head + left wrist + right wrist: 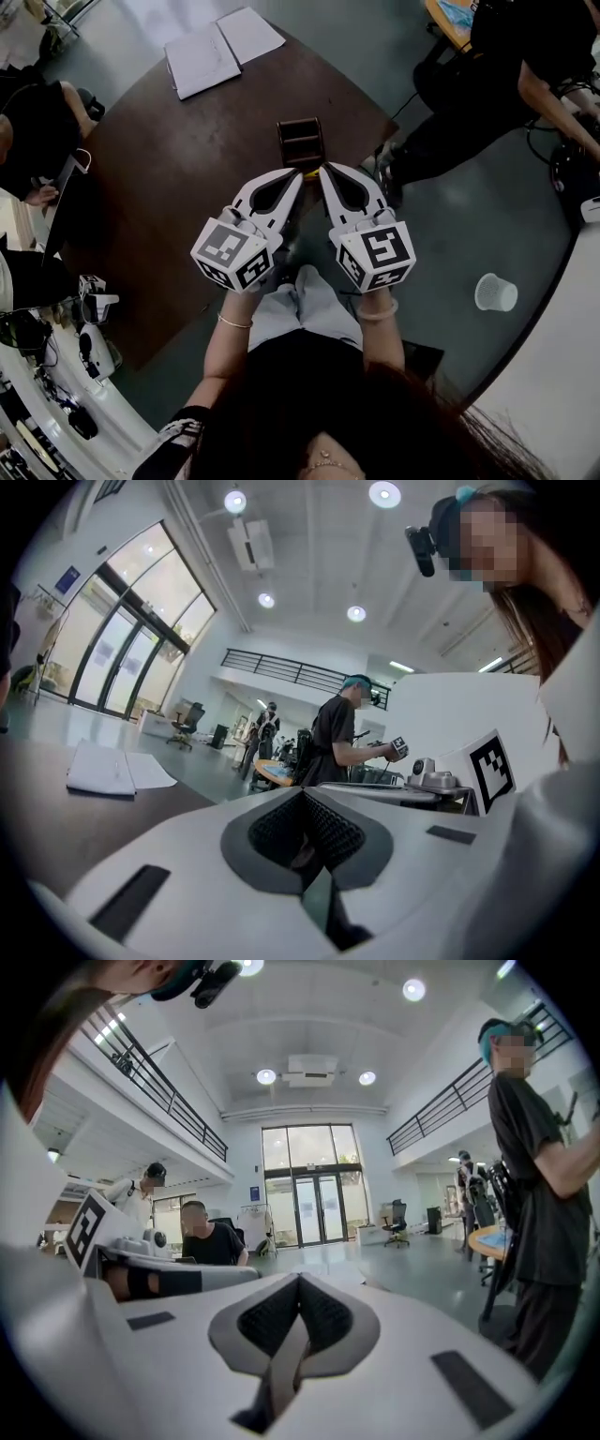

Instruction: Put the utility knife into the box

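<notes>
My left gripper [294,181] and right gripper [327,174], both clenched empty, point at the box [301,123] just ahead, equally near. No utility knife is discernible; possibly already inside.

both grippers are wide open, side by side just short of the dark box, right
Not open: the left gripper and right gripper are both shut on nothing, as each gripper view shows. They are side by side just short of the dark box.
</notes>
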